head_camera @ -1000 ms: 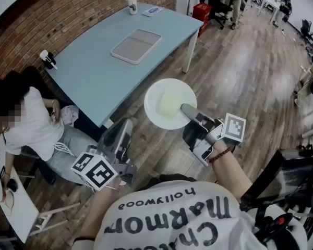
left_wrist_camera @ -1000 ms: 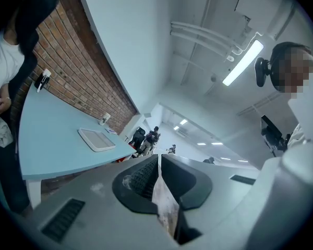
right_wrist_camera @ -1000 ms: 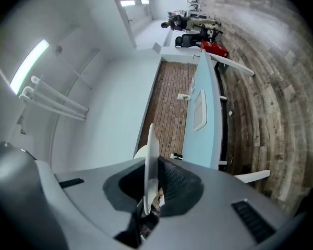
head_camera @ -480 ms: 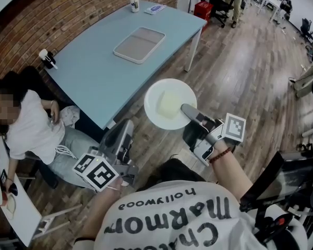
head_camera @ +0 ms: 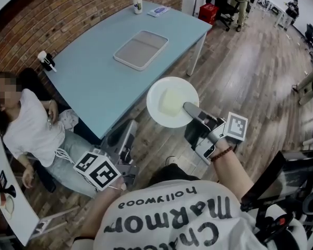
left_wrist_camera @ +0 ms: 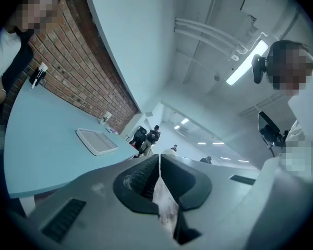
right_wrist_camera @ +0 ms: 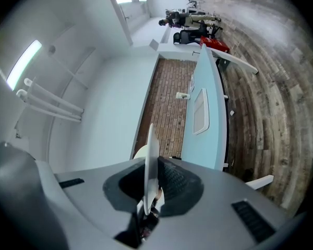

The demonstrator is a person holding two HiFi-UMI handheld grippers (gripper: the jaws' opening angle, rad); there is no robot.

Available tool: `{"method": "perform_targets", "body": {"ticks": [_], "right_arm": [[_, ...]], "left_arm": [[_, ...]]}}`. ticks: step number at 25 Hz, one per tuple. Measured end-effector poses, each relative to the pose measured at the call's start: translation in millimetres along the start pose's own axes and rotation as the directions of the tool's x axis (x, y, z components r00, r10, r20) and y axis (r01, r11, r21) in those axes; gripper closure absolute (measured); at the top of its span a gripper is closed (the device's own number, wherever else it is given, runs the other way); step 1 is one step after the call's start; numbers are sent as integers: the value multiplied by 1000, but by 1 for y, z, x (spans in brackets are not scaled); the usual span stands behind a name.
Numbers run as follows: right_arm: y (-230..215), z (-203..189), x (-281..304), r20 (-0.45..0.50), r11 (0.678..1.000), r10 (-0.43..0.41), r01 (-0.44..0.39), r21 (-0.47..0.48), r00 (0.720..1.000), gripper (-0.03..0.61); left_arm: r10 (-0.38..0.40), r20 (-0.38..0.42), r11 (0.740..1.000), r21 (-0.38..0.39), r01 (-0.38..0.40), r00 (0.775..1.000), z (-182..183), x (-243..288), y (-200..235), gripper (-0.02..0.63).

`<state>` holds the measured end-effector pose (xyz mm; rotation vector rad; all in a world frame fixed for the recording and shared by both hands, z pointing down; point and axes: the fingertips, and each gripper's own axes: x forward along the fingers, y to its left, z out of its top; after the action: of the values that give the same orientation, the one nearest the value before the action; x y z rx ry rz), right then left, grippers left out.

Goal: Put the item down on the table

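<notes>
The left gripper (head_camera: 124,132) is held low, its jaws pressed together on nothing. The plate (head_camera: 159,95), pinched at its rim by the closed right gripper (head_camera: 188,108), is now carried slightly nearer the table (head_camera: 88,77) than a moment ago. It is still held off the near right edge, over floor, so the set-down is judged not yet begun.

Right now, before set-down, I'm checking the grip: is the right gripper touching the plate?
Touching. In the right gripper view, the plate sits clamped edge-on between the fingers of the right gripper.

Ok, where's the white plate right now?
Centre of the head view, the white plate is clamped in the right tongs, over the wooden floor just right of the blue table.
</notes>
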<state>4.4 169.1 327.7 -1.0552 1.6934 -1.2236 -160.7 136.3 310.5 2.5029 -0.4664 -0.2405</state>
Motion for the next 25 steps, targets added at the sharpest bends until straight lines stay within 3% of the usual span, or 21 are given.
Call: {"method": "perform_targets", "body": {"ticks": [17, 25], "right_arm": [[-35, 107, 35, -40, 1000, -2, 2, 12, 999, 552], [-56, 149, 45, -83, 1000, 10, -8, 15, 997, 552]], "left_arm": [[34, -4, 999, -10, -34, 999, 9, 117, 30, 598], [75, 31, 997, 8, -75, 997, 6, 163, 41, 598]]}}
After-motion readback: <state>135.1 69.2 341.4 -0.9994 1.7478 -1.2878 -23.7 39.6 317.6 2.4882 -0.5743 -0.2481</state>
